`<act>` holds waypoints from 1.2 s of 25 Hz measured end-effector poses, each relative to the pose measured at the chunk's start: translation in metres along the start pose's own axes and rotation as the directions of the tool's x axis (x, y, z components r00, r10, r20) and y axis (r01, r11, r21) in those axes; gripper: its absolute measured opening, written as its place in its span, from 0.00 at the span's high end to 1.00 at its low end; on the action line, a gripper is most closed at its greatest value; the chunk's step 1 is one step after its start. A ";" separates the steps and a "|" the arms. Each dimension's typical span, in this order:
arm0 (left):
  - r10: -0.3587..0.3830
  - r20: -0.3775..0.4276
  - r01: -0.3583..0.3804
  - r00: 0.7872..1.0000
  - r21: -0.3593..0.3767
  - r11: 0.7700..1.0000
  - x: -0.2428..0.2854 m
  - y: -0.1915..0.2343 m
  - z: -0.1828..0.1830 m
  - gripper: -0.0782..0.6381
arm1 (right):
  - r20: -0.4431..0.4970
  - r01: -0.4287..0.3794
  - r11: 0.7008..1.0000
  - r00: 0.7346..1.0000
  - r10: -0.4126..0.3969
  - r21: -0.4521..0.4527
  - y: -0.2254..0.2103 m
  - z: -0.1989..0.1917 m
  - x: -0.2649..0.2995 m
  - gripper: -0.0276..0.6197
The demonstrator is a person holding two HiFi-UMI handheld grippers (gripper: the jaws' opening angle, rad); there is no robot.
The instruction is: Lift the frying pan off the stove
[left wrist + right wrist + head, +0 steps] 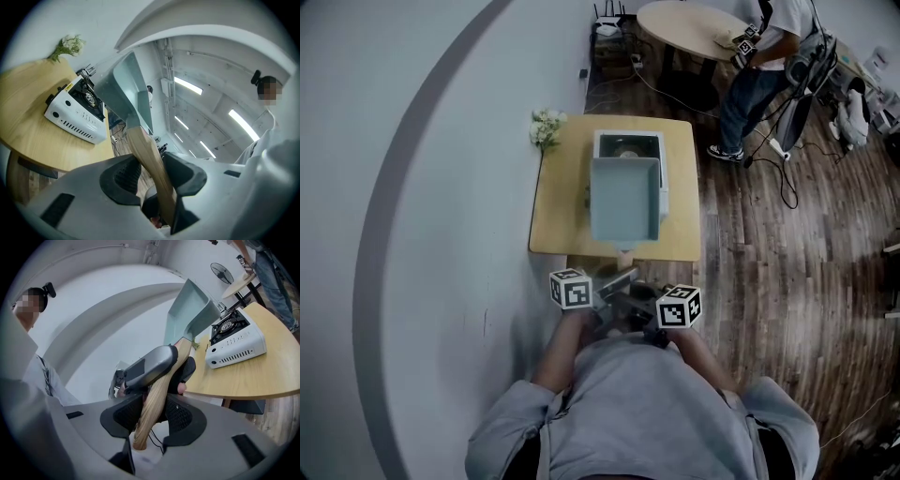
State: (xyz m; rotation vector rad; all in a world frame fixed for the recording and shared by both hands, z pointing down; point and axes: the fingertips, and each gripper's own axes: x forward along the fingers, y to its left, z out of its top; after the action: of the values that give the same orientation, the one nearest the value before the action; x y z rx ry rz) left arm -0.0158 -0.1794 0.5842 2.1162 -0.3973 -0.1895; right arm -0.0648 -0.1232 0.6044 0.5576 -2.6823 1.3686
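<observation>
The square pale-green frying pan hangs in the air above the white portable stove, clear of the burner. Its wooden handle points back toward me. My left gripper is shut on that handle, with the black pads pressing both sides. My right gripper is shut on the handle's end, just behind the left gripper. In the gripper views the pan tilts upward, and the stove stays on the table.
The stove stands on a small wooden table against a curved white wall, with a bunch of white flowers at its far left corner. A person stands by a round table at the back right. Cables lie on the wood floor.
</observation>
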 end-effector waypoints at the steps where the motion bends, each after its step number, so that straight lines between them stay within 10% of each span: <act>1: -0.001 -0.001 0.001 1.000 -0.001 1.000 -0.004 -0.003 -0.007 0.68 | 0.001 0.002 1.000 1.000 -0.002 -0.001 0.004 -0.007 -0.001 0.74; 30: -0.063 -0.034 0.064 0.997 0.023 0.998 -0.005 -0.045 -0.060 0.68 | 0.085 0.059 0.998 0.995 -0.057 -0.021 0.034 -0.049 -0.039 0.74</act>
State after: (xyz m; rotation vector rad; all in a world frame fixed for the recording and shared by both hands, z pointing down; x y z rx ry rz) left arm 0.0066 -0.1074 0.5792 2.1545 -0.3146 -0.1865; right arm -0.0446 -0.0555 0.5985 0.7005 -2.7207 1.3264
